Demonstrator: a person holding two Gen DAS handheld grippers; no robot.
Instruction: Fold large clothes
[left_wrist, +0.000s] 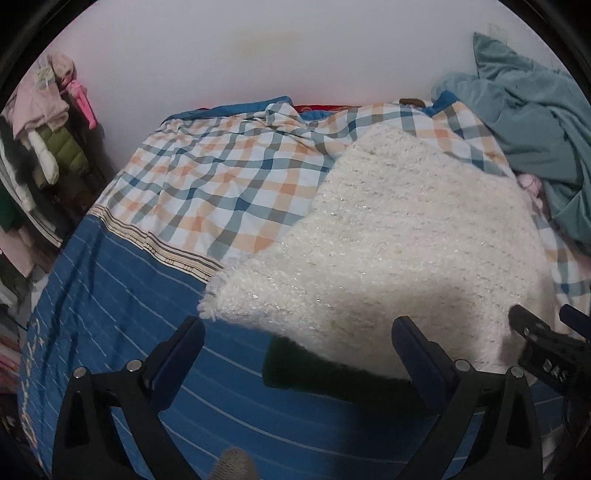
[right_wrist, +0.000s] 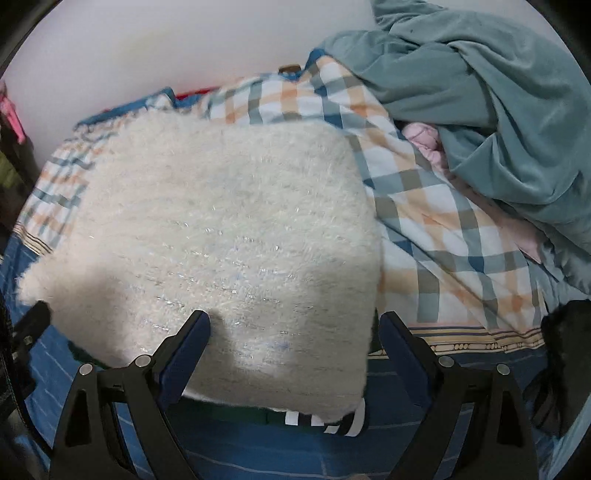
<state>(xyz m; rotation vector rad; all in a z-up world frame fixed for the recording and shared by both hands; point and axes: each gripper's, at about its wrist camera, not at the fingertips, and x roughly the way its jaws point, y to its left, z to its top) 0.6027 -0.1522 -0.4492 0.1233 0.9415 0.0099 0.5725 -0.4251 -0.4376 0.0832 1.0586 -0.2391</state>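
Across the middle of both views, sprawled flat on the bed (left_wrist: 110, 295): a fuzzy cream sweater (left_wrist: 388, 240) with glittery thread rows. Long axis in the left wrist view slants from lower left of the frame up toward upper right, with a tufty corner pointing lower left; in the right wrist view looks more like a broad slab filling centre frame, near edge toward the bottom. Lying half on the plaid sheet (left_wrist: 221, 177), half on the blue striped cover (left_wrist: 129, 350). Dark green sleeve or cuff (left_wrist: 314, 373) poking out from under its near edge, pointing left in the left view. Bit of black-and-white striped fabric (right_wrist: 332, 421) peeking out below the sweater's lower right corner in the right view.

Left tongs (left_wrist: 299, 339) spread wide apart, gripping nothing, hovering over the near edge of the sweater and the green bit. Right tongs (right_wrist: 295, 336) also wide apart, nothing pinched, sweater's near edge sitting between the two fingers.

Teal blanket (right_wrist: 498, 110) heaped at upper right, something pink (right_wrist: 421, 136) tucked under it. Pile of clothes (left_wrist: 40, 122) at far left of the left view.
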